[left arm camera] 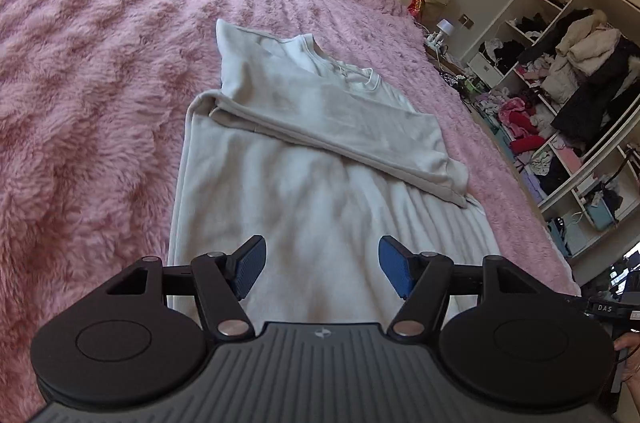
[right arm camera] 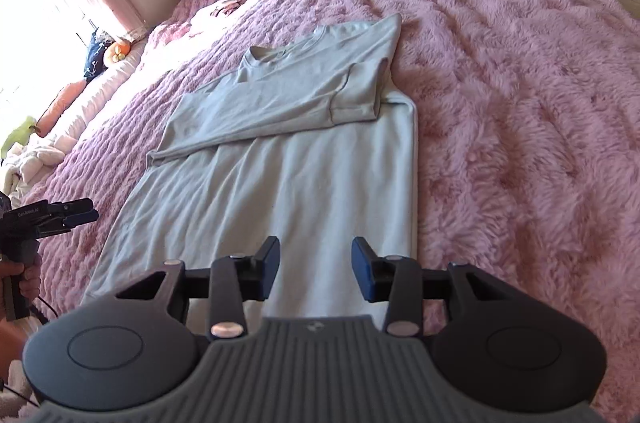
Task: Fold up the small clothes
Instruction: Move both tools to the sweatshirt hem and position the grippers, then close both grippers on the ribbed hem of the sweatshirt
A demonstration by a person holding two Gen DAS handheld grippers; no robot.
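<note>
At the far left of the right wrist view, a hand (right arm camera: pixel 22 279) grips the handle of the left gripper (right arm camera: pixel 82 217), which reaches in over the pink fluffy blanket (right arm camera: pixel 500 83) just off the shirt's left edge. In its own view the left gripper (left arm camera: pixel 322 269) is spread wide with nothing between its blue pads (left arm camera: pixel 250 263) — only pale cloth shows beneath the gap.

The shirt (right arm camera: pixel 280 183) lies flat in the middle of the bed, a pale long-sleeved top with its neck away from the cameras and its hem nearest them. Both sides are turned in, and the sleeves are laid slantwise across the chest, so the body forms a long strip. From the left wrist the same shirt (left arm camera: pixel 320 183) shows a sleeve cuff reaching its right edge.

The right gripper (right arm camera: pixel 316 273) hangs above the hem end, its jaws apart and empty — they grasp nothing.

Farther right, past the bed's edge in the left wrist view, open shelves (left arm camera: pixel 568 71) are crammed with clothes.
</note>
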